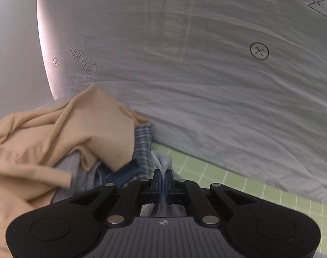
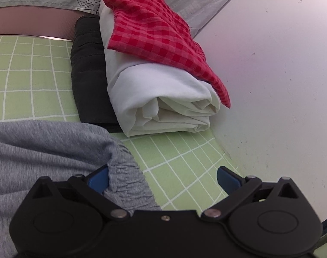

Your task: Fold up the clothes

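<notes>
In the left wrist view my left gripper [image 1: 163,177] is shut on a pinch of the grey garment [image 1: 163,163], which bunches up between the blue pads. A heap of unfolded clothes lies just left of it, with a tan garment [image 1: 62,137] on top and a blue striped one [image 1: 143,142] under it. In the right wrist view my right gripper [image 2: 163,178] stands open over the green grid sheet [image 2: 180,157]. The grey garment [image 2: 45,150] spreads at the lower left, and its gathered edge lies against the left finger [image 2: 99,179].
A stack of folded clothes sits ahead of the right gripper: a dark garment [image 2: 88,68], a white one [image 2: 163,99] and a red checked one [image 2: 154,25] on top. A pale printed bedsheet [image 1: 206,64] covers the far area. A white wall [image 2: 281,64] rises at the right.
</notes>
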